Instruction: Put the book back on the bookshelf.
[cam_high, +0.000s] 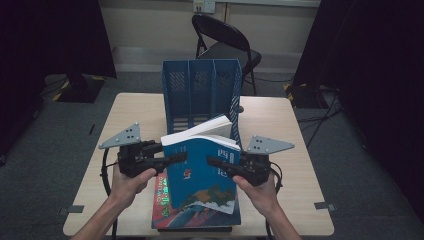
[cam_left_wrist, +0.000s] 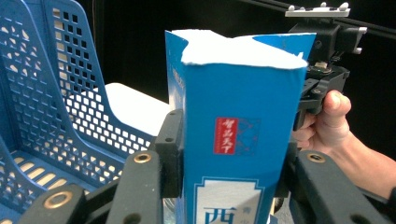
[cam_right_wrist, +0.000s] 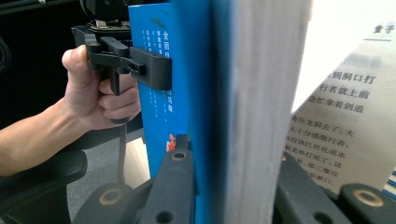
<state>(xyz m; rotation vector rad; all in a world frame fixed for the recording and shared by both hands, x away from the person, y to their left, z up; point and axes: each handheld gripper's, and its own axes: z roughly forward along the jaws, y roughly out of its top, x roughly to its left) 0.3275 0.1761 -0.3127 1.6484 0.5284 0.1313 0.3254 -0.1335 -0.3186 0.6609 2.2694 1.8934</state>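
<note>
Stacked books (cam_high: 165, 212) lie nearest in the high view, flat at the table's (cam_high: 290, 125) near edge. Blue book (cam_high: 200, 170) stands above them, just in front of the file rack (cam_high: 200, 90), top pages fanned toward it; bare tabletop on both sides of the rack.

Left gripper view: left gripper (cam_left_wrist: 224, 182) clamps the blue book's spine edge; rack wall close at left.

Right gripper view: right gripper (cam_right_wrist: 233, 186) pinches the page edge, a loose page spilling right.
</note>
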